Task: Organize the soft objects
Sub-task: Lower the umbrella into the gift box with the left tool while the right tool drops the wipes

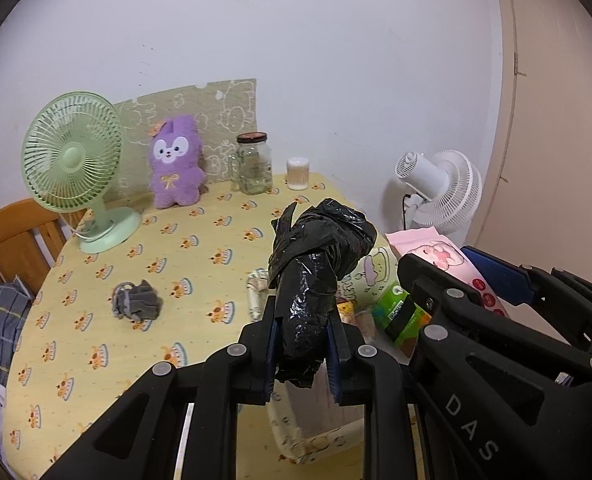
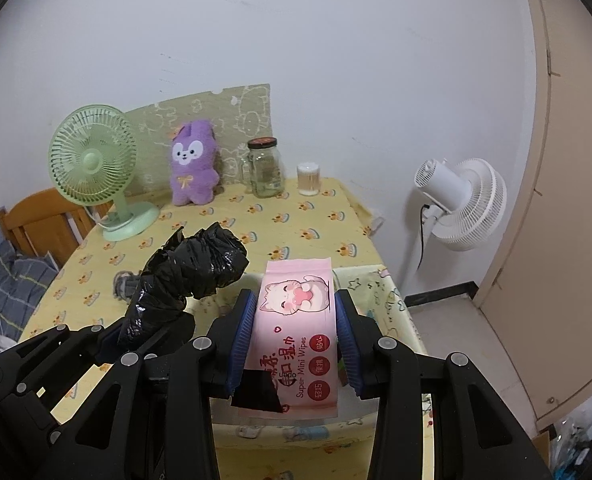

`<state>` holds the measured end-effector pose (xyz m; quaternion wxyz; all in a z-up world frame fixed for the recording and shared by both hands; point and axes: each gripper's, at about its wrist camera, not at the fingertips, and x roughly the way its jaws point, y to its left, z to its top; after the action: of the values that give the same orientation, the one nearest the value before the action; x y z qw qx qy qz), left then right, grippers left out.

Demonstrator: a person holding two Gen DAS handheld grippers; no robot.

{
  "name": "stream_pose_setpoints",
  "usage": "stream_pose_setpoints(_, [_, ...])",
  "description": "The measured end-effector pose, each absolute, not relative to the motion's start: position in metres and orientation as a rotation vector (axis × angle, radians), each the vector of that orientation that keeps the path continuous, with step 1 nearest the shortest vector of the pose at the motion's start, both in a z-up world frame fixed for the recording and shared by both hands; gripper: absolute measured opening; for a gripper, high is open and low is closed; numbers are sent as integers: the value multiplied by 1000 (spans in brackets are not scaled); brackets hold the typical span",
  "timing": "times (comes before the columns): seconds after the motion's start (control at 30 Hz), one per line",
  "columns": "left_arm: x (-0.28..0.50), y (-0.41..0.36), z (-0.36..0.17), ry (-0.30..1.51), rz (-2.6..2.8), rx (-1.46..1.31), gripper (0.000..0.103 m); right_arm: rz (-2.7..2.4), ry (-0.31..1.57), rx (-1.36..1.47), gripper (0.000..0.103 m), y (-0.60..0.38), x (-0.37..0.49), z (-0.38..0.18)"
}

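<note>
**Both Tools Loaded Above the Storage Bin**

The left tool (image 1: 301, 344) is clenched on a black plastic bag roll (image 1: 315, 276), gripping its lower end so that the crumpled upper end stands clear above the fingers. The right tool (image 2: 296, 332) is clamped across the width of a pink wet-wipes pack (image 2: 296, 320), one pad on each long edge, the printed face up. Holding the pack by its edges keeps it flat; holding the roll low probably leaves the free end able to drop in first.

Both items hang over a fabric storage bin (image 2: 391, 296) with a cartoon print, which stands at the near right part of the desk (image 1: 168, 248). A green carton (image 1: 399, 312) already lies in or beside the bin; which of the two cannot be told. Judged from this, the step in hand is depositing both soft items into the bin.

One soft item remains loose: a grey cloth bundle (image 1: 136, 300) lying on the desk, well apart from the bin. A purple plush toy (image 1: 176, 164) stands upright at the far edge.

The desk carries a yellow patterned cover. At its far side stand a green desk fan (image 1: 76, 164), a glass jar (image 1: 254, 164) and a cotton-swab container (image 1: 297, 174), against a white wall. A white standing fan (image 2: 459, 204) is on the floor to the right, and a wooden chair (image 1: 12, 240) to the left.
</note>
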<state>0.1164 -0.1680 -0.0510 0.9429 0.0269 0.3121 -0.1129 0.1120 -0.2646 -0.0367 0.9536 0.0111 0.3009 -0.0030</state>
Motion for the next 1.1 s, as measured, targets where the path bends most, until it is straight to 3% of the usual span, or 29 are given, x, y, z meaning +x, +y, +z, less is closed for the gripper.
stream_pose_setpoints(0.37, [134, -192, -74, 704, -262, 67, 24, -58, 654, 45, 44, -296, 125, -58])
stream_pose_setpoints(0.67, [145, -202, -83, 736, -263, 149, 57, -52, 686, 84, 43, -307, 139, -75])
stream_pose_setpoints(0.9, [154, -204, -85, 743, -262, 173, 74, -36, 694, 105, 43, -308, 153, -81])
stream_pose_setpoints(1.1, [159, -206, -89, 755, -274, 170, 80, -19, 718, 126, 44, -307, 162, -87])
